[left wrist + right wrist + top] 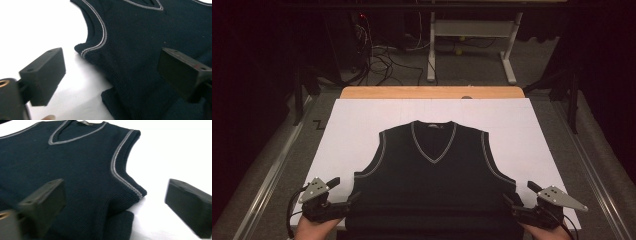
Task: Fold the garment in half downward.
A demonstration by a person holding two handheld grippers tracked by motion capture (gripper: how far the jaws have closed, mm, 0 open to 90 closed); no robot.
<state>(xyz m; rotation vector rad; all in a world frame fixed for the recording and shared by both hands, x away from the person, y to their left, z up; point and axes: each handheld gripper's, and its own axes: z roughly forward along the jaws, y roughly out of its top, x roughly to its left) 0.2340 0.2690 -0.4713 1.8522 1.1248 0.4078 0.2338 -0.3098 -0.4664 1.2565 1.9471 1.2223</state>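
A dark navy sleeveless V-neck vest [434,170] with grey trim lies flat, neck away from me, on a white sheet [362,120]. My left gripper [346,189] is at the vest's near left corner, open. In the left gripper view, the vest's side edge [150,37] lies between its wide-apart jaws [112,72], untouched. My right gripper [519,192] is at the near right corner, also open. In the right gripper view, the vest [75,165] runs under the gap between its jaws [116,205]. Near each armhole, the vest's lower side shows a small doubled fold.
The white sheet covers a wooden table whose far edge [432,92] shows beyond it. Behind it stand a white desk frame [472,30] and loose cables [382,60] on the floor. Metal rails [267,175] run along both sides of the table.
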